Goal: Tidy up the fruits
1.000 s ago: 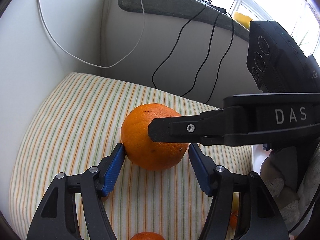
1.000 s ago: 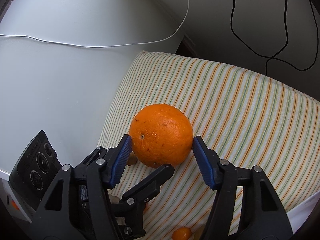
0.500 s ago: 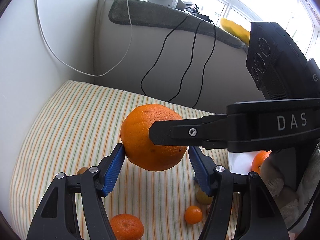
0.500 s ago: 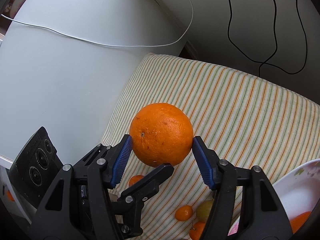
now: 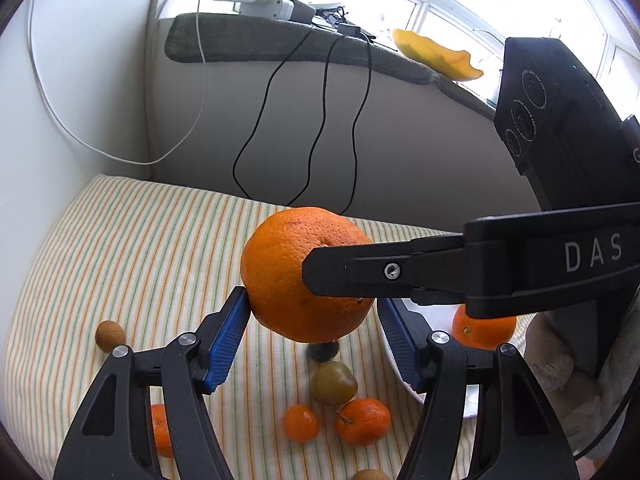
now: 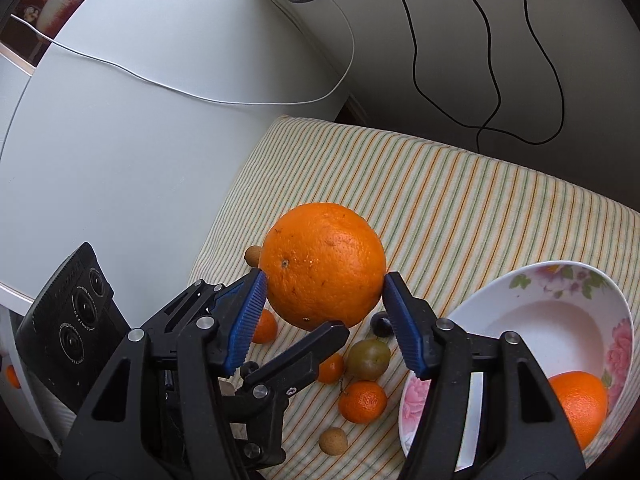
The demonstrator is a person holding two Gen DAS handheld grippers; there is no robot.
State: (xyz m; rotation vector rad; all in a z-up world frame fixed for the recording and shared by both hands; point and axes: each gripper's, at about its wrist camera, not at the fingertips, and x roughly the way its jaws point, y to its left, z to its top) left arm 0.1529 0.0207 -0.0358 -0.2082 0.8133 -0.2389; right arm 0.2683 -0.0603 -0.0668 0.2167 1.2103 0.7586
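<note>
A large orange (image 5: 280, 276) (image 6: 324, 264) hangs in the air above the striped cloth (image 5: 132, 240), gripped crosswise by both grippers. My left gripper (image 5: 312, 304) has its blue pads (image 5: 228, 340) against the orange's two sides. My right gripper (image 6: 323, 280) is shut on the same orange, and one of its black fingers (image 5: 348, 270) crosses the front of the fruit in the left wrist view. A finger (image 6: 316, 340) of the left gripper shows under the orange in the right wrist view. A floral bowl (image 6: 560, 270) at the right holds another orange (image 6: 576, 400).
Small fruit lie on the cloth below: mandarins (image 6: 362, 400) (image 5: 362, 420), a green plum (image 6: 368, 358), a dark grape (image 6: 380, 324), a longan (image 6: 332, 440) and a brown fruit (image 5: 110, 332). White walls close in on the left, and black cables (image 5: 320, 128) hang at the back.
The large orange has come up off the cloth with both grippers still on it. The small fruit and the bowl below have come into view.
</note>
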